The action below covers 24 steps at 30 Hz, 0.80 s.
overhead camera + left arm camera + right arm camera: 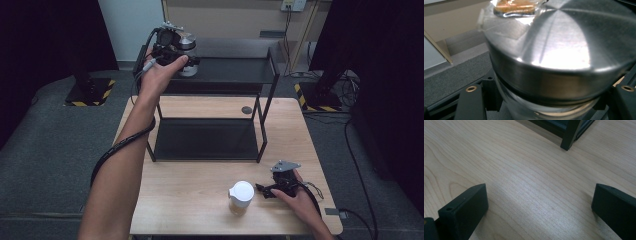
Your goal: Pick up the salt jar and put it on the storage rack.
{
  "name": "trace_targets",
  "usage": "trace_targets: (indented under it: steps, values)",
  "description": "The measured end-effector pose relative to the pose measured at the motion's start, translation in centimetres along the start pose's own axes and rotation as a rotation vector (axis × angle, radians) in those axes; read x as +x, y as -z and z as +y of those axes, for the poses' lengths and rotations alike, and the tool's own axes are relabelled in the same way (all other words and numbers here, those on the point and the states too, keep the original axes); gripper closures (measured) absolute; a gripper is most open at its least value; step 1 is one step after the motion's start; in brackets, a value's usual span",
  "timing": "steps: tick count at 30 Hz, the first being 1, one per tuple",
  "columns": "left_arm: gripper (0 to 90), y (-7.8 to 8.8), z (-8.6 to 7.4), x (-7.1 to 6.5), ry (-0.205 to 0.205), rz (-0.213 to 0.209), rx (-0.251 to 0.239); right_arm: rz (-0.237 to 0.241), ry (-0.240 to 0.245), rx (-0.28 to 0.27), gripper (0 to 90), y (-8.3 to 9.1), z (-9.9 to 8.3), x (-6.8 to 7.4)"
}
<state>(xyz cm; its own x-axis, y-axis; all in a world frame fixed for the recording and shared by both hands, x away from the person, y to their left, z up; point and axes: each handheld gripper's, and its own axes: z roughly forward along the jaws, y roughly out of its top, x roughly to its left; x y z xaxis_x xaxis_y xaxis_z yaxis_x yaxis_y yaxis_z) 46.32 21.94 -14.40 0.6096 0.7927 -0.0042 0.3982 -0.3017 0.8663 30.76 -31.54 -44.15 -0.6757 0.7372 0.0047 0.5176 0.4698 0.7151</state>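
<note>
A glass jar with a brushed metal lid [188,46] is at the left end of the black rack's top shelf [230,70]. My left gripper [176,56] is shut on it, reaching in from the left. In the left gripper view the jar's lid [564,50] looms close, and the black pads [471,105] press on the glass below it. Whether the jar rests on the shelf I cannot tell. My right gripper [265,190] lies low on the wooden table [190,200], open, with bare wood between its fingers [464,210]. A jar with a white lid [241,196] stands just left of it.
The black two-tier rack has a lower shelf [205,137] at table level, and one of its legs [570,135] shows ahead of my right gripper. A small dark round spot [246,109] marks the table behind the rack. Dark floor surrounds the table.
</note>
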Motion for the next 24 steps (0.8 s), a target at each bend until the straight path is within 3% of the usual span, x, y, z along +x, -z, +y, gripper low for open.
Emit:
trace_targets:
  steps: [3,8,11,12,20,22,24]
  values:
    - [28.4,0.0,0.0,-0.2,0.004,0.011,0.002,0.000,0.000,0.000,1.4,0.0,0.0,0.0]
    - [16.6,0.5,-0.1,-0.7,0.016,0.027,0.008,0.000,-0.001,-0.001,1.4,0.0,0.0,0.0]
    - [14.3,1.1,-0.3,-1.0,0.008,0.035,0.004,0.000,-0.001,0.000,1.4,0.0,0.0,0.0]
    - [13.1,1.7,-0.4,-1.3,-0.007,0.045,0.002,0.000,-0.001,0.000,1.4,0.0,0.0,0.0]
    - [10.3,4.1,-1.5,-2.5,-0.018,0.060,-0.015,0.000,-0.001,0.000,1.4,0.0,0.0,0.0]
    - [10.3,4.5,-1.7,-2.7,-0.019,0.061,-0.019,0.000,-0.001,0.000,1.4,0.0,0.0,0.0]
    - [10.3,5.4,-2.6,-2.6,-0.008,0.028,-0.039,0.000,-0.001,0.000,1.4,0.0,0.0,0.0]
